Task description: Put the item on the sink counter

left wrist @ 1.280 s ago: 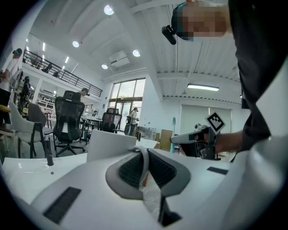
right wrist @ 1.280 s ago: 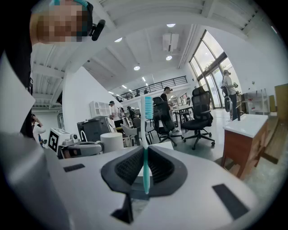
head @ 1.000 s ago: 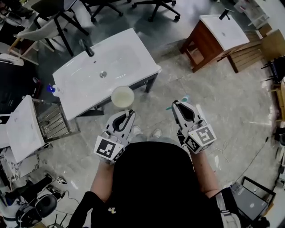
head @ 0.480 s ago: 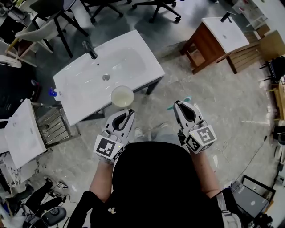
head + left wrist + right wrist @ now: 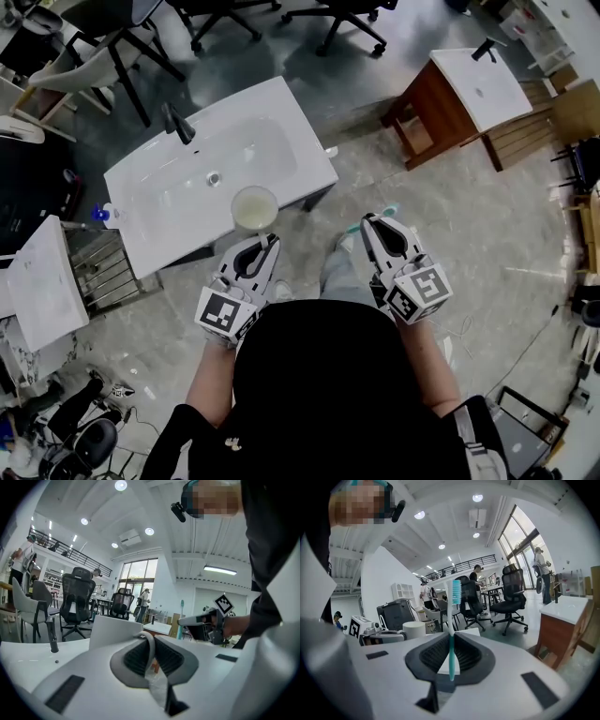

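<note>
A white sink counter (image 5: 141, 211) with a black faucet (image 5: 178, 124) stands ahead of me to the left. My left gripper (image 5: 266, 241) is shut on the rim of a white cup (image 5: 255, 207), which hangs over the counter's front edge. In the left gripper view the cup's wall (image 5: 115, 630) runs between the pads of the left gripper (image 5: 151, 645). My right gripper (image 5: 372, 223) is shut on a teal toothbrush (image 5: 390, 209) and is held over the floor, right of the counter. The toothbrush (image 5: 452, 634) stands upright in the right gripper (image 5: 451, 656).
A wooden vanity with a white basin top (image 5: 469, 89) stands at the back right. Office chairs (image 5: 342, 19) are behind the counter. A second white basin slab (image 5: 42, 281) and a wire rack (image 5: 108, 272) lie to the left. Cables and gear litter the floor at the lower left.
Both grippers have moved forward toward the sink counter with their loads. The cup, earlier in front of the counter's edge, now overlaps it.
</note>
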`<action>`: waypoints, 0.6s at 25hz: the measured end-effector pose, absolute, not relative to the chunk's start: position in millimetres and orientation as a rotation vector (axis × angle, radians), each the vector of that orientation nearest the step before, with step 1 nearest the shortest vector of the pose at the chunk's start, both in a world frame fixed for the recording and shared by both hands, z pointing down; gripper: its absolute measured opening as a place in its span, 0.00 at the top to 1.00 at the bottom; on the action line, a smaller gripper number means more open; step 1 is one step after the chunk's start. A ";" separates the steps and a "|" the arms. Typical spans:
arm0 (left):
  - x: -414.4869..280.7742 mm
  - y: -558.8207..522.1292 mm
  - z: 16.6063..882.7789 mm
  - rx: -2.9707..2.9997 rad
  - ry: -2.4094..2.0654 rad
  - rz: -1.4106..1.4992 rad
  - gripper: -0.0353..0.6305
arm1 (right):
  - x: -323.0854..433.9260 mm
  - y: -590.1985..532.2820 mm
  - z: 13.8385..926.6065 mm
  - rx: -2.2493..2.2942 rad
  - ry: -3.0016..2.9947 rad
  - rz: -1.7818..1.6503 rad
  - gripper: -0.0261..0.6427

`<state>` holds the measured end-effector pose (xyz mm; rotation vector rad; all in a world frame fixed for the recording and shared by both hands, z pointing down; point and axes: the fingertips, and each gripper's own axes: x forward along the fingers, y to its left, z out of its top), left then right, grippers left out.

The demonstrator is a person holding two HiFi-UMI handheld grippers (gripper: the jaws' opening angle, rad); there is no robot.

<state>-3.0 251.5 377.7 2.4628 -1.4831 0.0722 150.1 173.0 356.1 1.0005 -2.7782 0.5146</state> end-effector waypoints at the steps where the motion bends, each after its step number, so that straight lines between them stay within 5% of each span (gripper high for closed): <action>1: 0.5 242.4 378.0 2.453 -1.495 0.071 0.89 | 153.4 161.6 356.3 0.986 -2.782 0.515 0.89; 15: 69.4 125.7 374.5 2.322 -1.656 0.096 0.89 | 213.1 22.9 355.8 0.795 -2.854 0.574 0.89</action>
